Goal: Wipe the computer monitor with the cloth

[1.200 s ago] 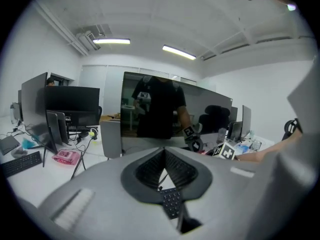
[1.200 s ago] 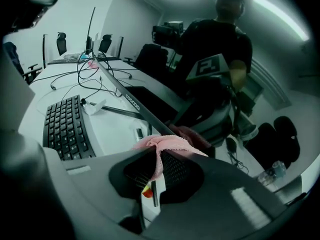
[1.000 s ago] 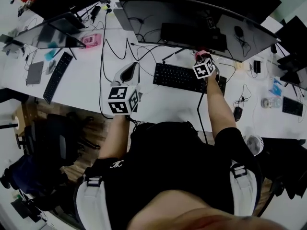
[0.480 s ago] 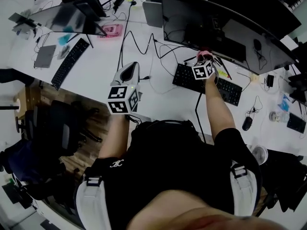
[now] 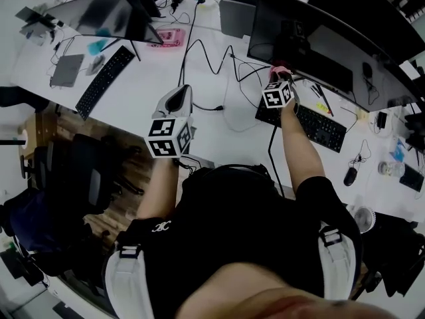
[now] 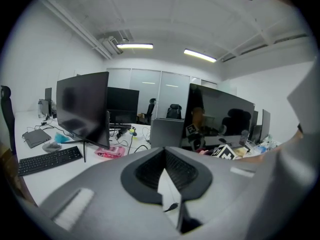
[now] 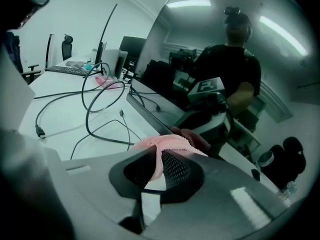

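Observation:
The wide black monitor (image 5: 332, 38) stands on the white desk (image 5: 153, 78) at the upper right. My right gripper (image 5: 279, 80) is shut on a pink cloth (image 5: 281, 70) near the screen's lower left corner. In the right gripper view the cloth (image 7: 167, 144) bunches between the jaws against the bottom of the dark screen (image 7: 215, 44), which mirrors the person and the gripper. My left gripper (image 5: 177, 100) hovers over the desk to the left, away from the monitor, shut with nothing in it (image 6: 165, 150).
A black keyboard (image 5: 312, 126) lies under the monitor, with looping black cables (image 5: 212, 58) to its left. A second monitor (image 5: 99, 15), a second keyboard (image 5: 103, 78) and a pink item (image 5: 167, 37) are at the far left. An office chair (image 5: 86, 178) stands by the desk edge.
The right gripper with the cloth has travelled left along the bottom of the screen, towards its left end. The head view has turned with it. The left gripper holds its place.

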The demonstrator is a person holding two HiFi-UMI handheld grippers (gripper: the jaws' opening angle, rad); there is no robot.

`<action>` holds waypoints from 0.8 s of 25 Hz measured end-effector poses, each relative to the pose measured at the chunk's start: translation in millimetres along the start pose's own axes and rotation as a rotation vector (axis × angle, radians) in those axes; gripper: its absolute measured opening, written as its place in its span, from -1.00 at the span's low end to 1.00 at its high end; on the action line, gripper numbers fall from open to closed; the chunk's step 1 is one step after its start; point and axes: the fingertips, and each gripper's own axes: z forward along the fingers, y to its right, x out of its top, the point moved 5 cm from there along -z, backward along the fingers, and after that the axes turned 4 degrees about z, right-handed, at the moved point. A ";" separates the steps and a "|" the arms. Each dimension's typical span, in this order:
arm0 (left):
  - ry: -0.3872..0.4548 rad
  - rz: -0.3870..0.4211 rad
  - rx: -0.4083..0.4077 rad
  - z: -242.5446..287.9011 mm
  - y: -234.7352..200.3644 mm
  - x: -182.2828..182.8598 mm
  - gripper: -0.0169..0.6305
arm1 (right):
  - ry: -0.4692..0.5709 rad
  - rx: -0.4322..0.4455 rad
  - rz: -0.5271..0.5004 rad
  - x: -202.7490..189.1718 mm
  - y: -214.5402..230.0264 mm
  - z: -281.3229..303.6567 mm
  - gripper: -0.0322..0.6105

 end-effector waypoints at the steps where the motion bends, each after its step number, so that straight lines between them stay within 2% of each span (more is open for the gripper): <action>1: -0.001 -0.003 0.001 -0.8 -5.0 -1.6 -0.78 | 0.002 0.005 0.001 4.3 -5.9 2.0 -0.83; 14: -0.008 -0.029 0.025 -9.9 -57.9 -11.7 -0.78 | 0.033 0.088 0.111 73.2 -89.1 27.6 -0.83; 20: -0.014 -0.060 0.044 -14.6 -74.9 -21.2 -0.78 | 0.081 0.063 0.149 100.1 -104.4 25.9 -0.83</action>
